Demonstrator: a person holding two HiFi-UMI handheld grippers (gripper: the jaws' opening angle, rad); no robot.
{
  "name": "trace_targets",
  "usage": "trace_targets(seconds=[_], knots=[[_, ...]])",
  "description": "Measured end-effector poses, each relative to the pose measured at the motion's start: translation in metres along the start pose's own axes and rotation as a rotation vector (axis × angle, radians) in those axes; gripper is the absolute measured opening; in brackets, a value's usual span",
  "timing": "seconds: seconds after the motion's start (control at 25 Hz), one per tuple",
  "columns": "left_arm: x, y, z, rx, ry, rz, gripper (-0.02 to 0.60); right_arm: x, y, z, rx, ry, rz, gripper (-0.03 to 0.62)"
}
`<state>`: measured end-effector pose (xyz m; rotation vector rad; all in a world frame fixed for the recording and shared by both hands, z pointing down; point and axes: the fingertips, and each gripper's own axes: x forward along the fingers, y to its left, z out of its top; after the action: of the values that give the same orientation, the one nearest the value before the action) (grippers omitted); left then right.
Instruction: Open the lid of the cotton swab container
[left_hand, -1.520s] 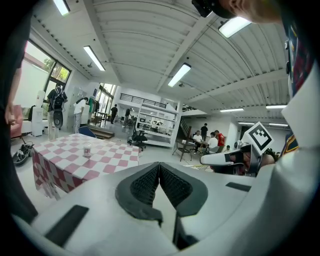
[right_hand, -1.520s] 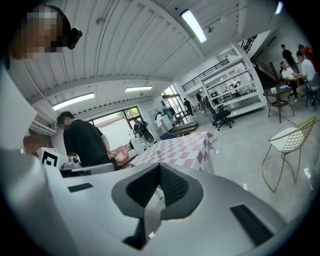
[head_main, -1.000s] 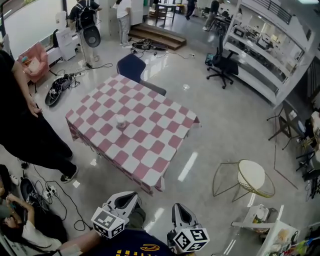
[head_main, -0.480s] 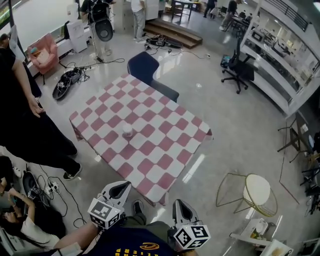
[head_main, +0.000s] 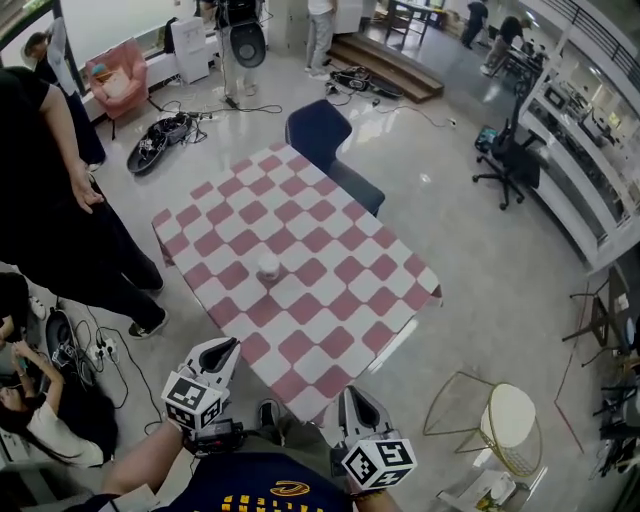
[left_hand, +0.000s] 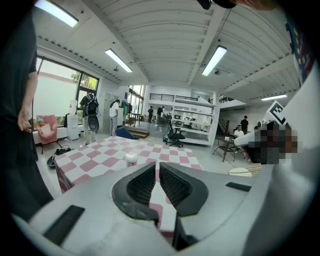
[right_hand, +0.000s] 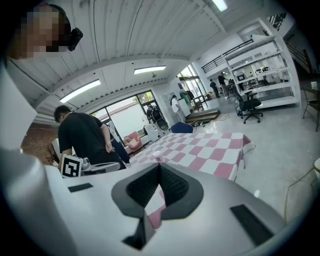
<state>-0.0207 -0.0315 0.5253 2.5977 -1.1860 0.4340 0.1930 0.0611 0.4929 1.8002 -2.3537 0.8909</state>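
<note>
A small white cotton swab container with its lid on stands upright near the middle of the red-and-white checked table. It also shows in the left gripper view as a small cup and as a tiny white spot in the right gripper view. My left gripper hangs off the table's near-left edge, shut and empty. My right gripper is below the table's near corner, also shut with nothing in it. Both stay well short of the container.
A person in black stands by the table's left side. A blue chair sits at the far corner. A round wire stool is on the floor at the right, cables and gear at the far left.
The view has drawn closer to the table and swung right. Both grippers moved forward toward the table's near edge, still shut.
</note>
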Motion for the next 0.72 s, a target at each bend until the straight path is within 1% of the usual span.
trace_targets(seconds=[0.2, 0.4, 0.56, 0.72], knots=[[0.031, 0.014, -0.006, 0.025, 0.044, 0.074, 0.005, 0.036, -0.008, 0.023, -0.031, 0.034, 0.100, 0.011], [0.066, 0.031, -0.002, 0.035, 0.057, 0.103, 0.005, 0.070, -0.016, 0.042, -0.070, 0.059, 0.159, 0.011], [0.088, 0.054, -0.008, 0.031, 0.082, 0.098, 0.006, 0.084, -0.014, 0.052, -0.080, 0.068, 0.165, 0.011], [0.117, 0.080, -0.020, 0.028, 0.125, 0.084, 0.049, 0.092, -0.022, 0.056, -0.065, 0.077, 0.114, 0.011]])
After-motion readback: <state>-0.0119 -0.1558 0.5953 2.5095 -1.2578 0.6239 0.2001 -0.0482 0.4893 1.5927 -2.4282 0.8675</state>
